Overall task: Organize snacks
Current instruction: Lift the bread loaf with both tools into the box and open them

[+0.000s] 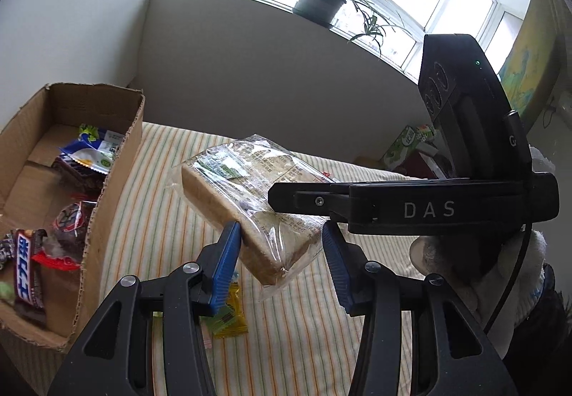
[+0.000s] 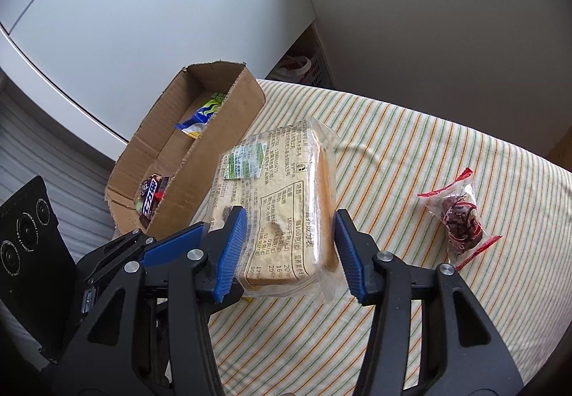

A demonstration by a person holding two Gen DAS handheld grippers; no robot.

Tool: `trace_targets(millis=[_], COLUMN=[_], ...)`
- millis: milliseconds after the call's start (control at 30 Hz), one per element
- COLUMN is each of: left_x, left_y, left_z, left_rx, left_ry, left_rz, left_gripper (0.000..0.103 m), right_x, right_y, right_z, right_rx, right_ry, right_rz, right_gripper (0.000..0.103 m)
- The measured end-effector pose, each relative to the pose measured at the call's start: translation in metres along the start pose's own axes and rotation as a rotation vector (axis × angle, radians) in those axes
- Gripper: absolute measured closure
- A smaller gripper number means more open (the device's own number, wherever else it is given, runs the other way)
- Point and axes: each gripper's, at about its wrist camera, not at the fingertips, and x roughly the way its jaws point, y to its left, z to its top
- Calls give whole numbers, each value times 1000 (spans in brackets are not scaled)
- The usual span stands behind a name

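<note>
Abt halfway, I'd judge. The cardboard box on the striped-cloth worktop already has a few snacks in it: a choc bar at its near end, a dark round snack in a red-trimmed wrapper mid-box, and a blue/white packet toward its far end. In hand now is the bread pack, a sliced loaf in clear film with the label side up. It's up off the cloth, tilted, just beside the box's long right wall and not yet over the opening. Left tongs are closed on its near end, blue pads pressing the film from both sides. Right tongs are clamped across the same pack too, so it's a two-handed carry. The film looks slippery and crinkly, so the grip is prob on the wrapper as much as on the loaf – it could slide if tipped further. Still outside the box are a small yellow candy on the cloth close to the box's near right corner, below the left tongs, and a clear red-edged packet w/ a dark snack well apart from the box, beyond the bread. Left to do – get the bread over the wall and down inside, then those two. There looks to be room mid-box, though the loaf is wide, so the fit may be tight.
</note>
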Motion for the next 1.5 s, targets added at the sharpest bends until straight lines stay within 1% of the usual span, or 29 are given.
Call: trace_targets(millis=[300, 500, 600, 867, 1100, 1300, 1500], left_x=[-37, -59, -65, -88, -100, -109, -111], left_y=[8, 26, 36, 71, 96, 113, 121], left_z=[6, 1, -1, -8, -14, -17, -16], left_rx=[10, -5, -9, -58, -94, -115, -120], left_ry=[-89, -131, -139, -164, -170, -171, -169], left_rz=[25, 55, 76, 114, 149, 177, 200], left_gripper=[57, 57, 57, 57, 57, 57, 57], right_x=[-13, 1, 12, 42, 70, 87, 99], right_y=[37, 68, 83, 124, 151, 165, 173], right_z=[10, 18, 22, 30, 36, 39, 42], right_rx=[-53, -91, -105, -153, -174, -194, -209], right_ry=[-41, -38, -27, 0, 25, 40, 47], right_rz=[22, 37, 46, 57, 72, 86, 84], right_gripper=[51, 51, 51, 51, 51, 51, 51])
